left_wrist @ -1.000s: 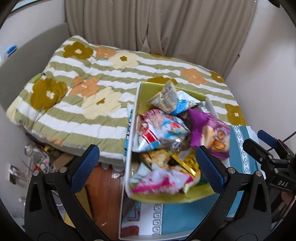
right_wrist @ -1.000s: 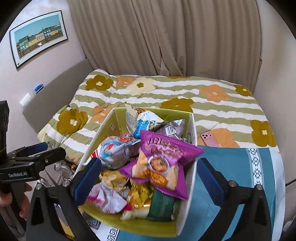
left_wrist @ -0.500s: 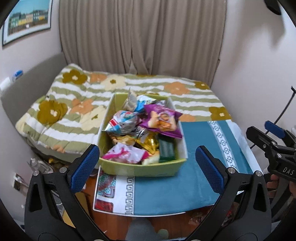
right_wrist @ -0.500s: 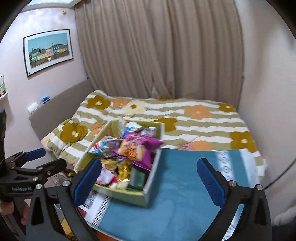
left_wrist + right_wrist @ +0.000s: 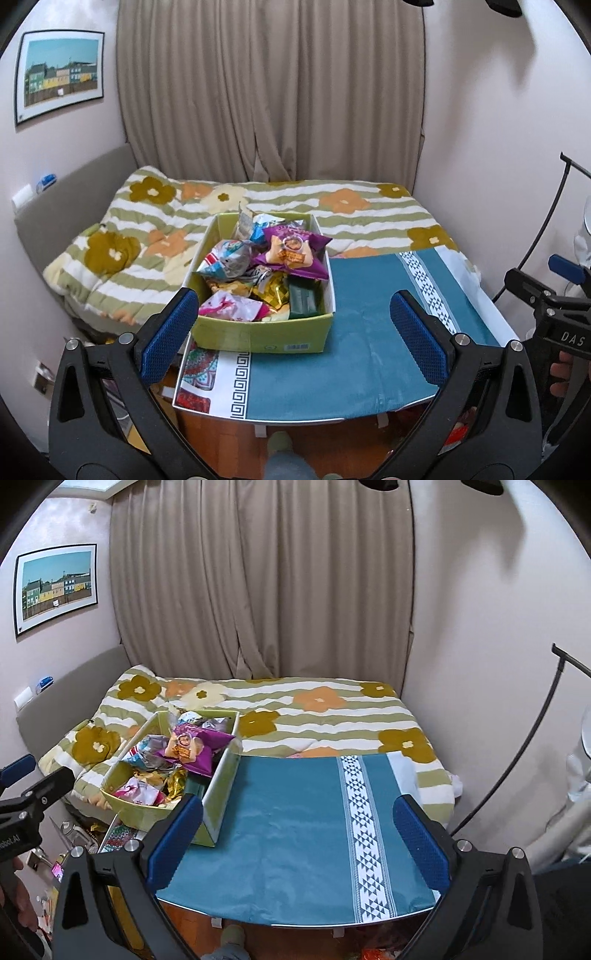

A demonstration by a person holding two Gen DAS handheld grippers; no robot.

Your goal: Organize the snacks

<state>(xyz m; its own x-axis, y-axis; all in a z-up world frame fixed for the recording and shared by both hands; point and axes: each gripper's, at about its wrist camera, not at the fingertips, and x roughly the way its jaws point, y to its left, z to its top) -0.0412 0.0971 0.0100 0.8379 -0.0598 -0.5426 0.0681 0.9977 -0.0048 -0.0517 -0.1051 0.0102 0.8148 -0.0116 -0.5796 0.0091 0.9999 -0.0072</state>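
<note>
A: Snacks (image 5: pixel 258 273) all piled loose in the green box (image 5: pixel 258 338), which sits at the table's (image 5: pixel 369 369) left end, against the bed (image 5: pixel 347 206).
B: Grippers?
A: Left gripper (image 5: pixel 291 330) & right gripper (image 5: pixel 297 832) both spread wide, empty, held back from the box, prob. for a full view. Fits sorted-in or abt to be unpacked; can't tell which.

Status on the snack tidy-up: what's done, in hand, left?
Lying so now: all visible snacks, purple bag on top, sit heaped in the green box on the teal cloth, none loose on it. In hand: nothing; left tongs and right tongs are open and empty. Fits either a finished gather or a pile awaiting sorting.
</note>
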